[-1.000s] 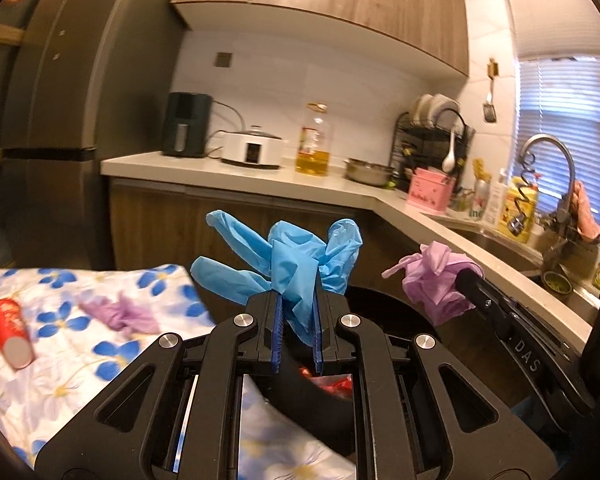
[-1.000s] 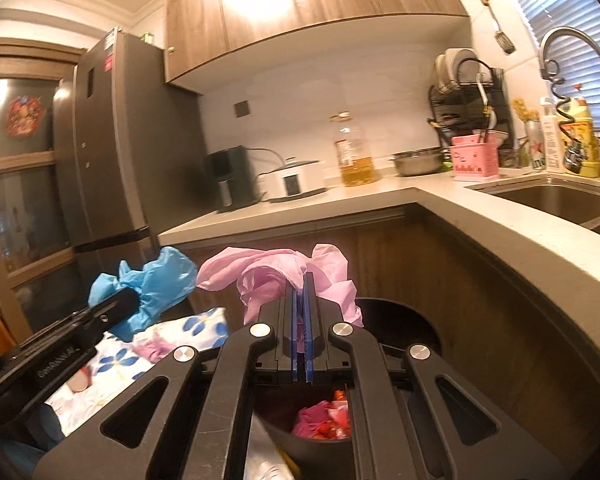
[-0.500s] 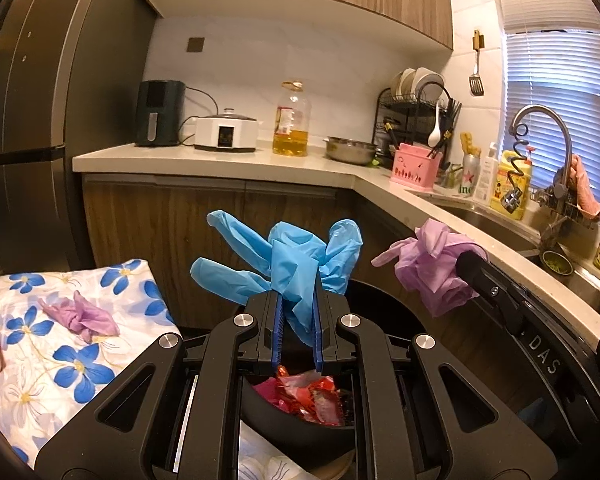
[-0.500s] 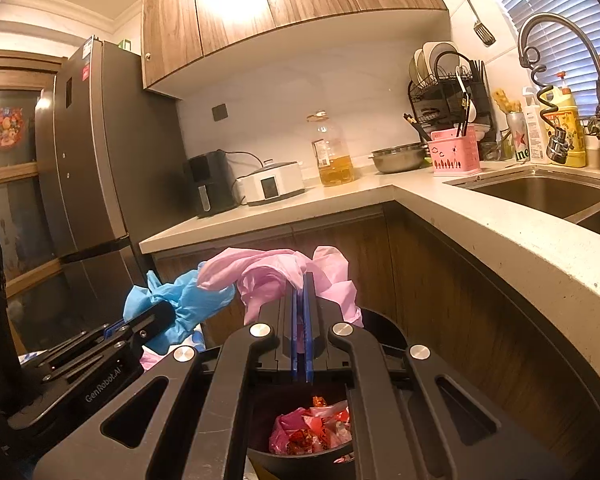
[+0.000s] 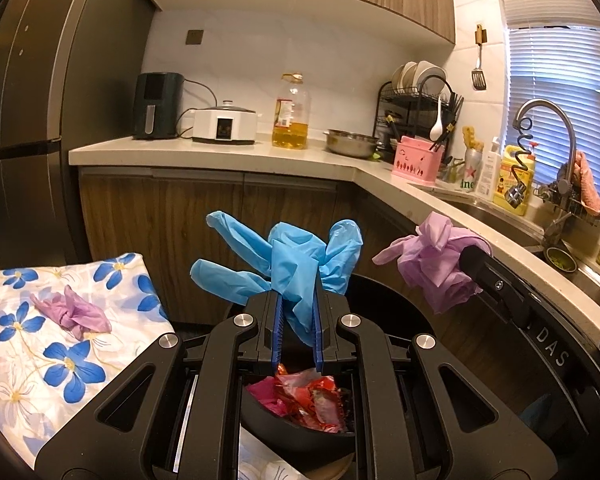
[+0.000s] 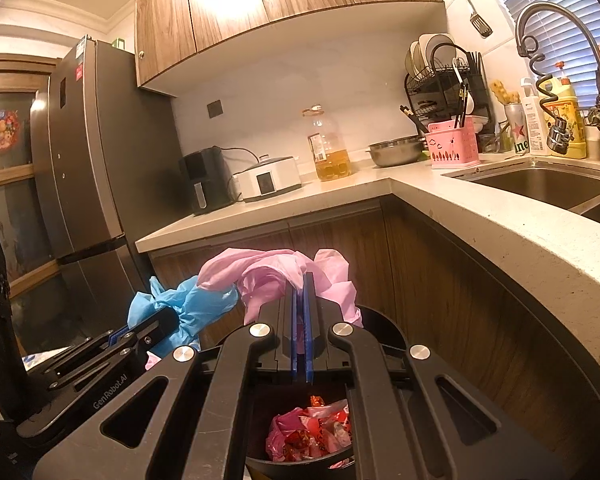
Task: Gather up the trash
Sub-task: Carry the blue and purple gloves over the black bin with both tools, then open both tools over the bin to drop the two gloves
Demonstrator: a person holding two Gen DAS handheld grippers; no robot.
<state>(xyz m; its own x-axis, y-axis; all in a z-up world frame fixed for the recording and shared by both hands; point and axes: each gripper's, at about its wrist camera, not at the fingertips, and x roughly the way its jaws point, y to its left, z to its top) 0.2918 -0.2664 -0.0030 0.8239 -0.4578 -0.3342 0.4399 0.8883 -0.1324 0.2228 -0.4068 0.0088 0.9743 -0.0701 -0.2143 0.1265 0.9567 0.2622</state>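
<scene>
Left tool (image 5: 298,326) pinches crumpled blue glove (image 5: 288,264) (thin, rubbery).

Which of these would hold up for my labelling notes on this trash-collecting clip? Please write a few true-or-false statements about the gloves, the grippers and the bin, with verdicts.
1. The left gripper is shut on a blue glove. True.
2. The right gripper holds nothing. False: it is shut on a pink glove.
3. The black bin under both grippers already holds red and pink wrappers. True.
4. The blue glove already lies in the bin. False: it is gripped above the bin.
5. Another purple glove lies on the floral cloth. True.
</scene>
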